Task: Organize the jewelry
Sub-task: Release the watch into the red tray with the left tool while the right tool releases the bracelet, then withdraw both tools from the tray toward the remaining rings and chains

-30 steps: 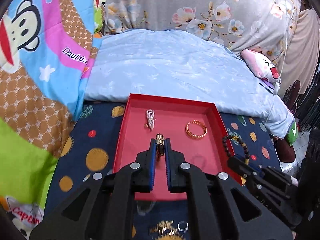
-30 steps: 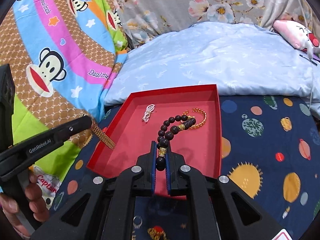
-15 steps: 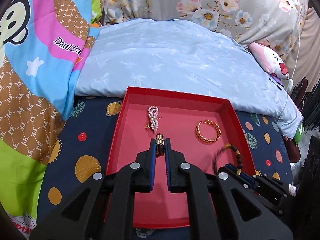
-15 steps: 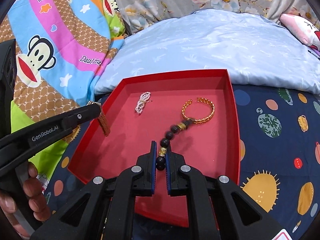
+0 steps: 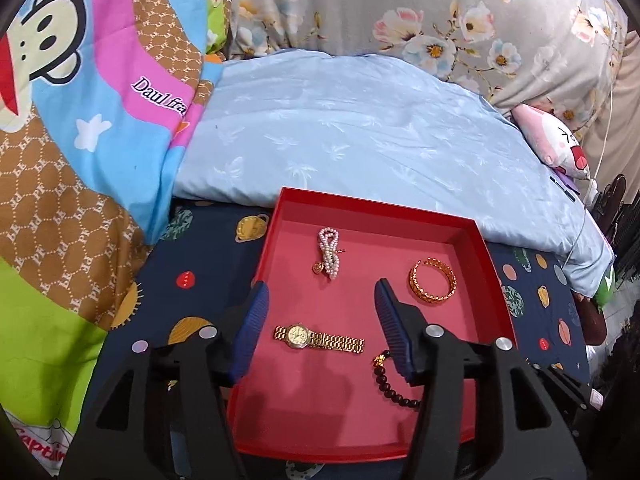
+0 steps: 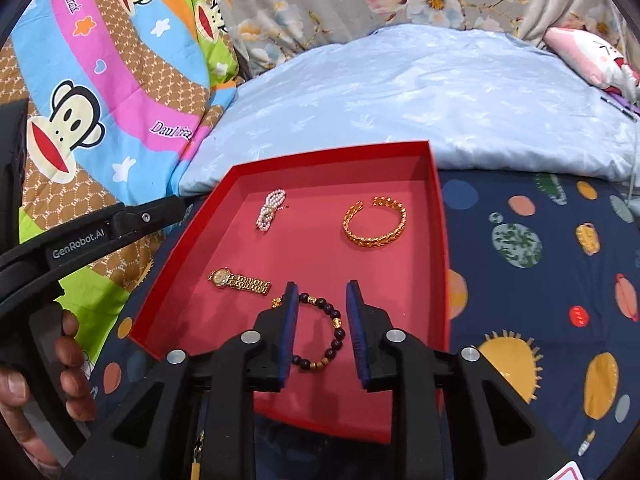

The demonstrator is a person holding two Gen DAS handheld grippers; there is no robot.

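Note:
A red tray lies on the bed. My left gripper hangs over its near left part with jaws opening. A gold watch lies flat on the tray floor between its fingers, untouched. My right gripper is also opening over the near right part. A dark bead bracelet rests on the tray between its pads, free of them. A gold bangle and a pearl piece lie farther back.
The tray sits on a navy planet-print sheet. A pale blue quilt bulges behind it, and a monkey-print blanket rises at the left. A pink plush lies far right. A person's hand holds the left gripper.
Both grippers went from shut to parted. The watch left the left jaws and now lies on the tray. The bead bracelet dropped from the right jaws onto the tray.

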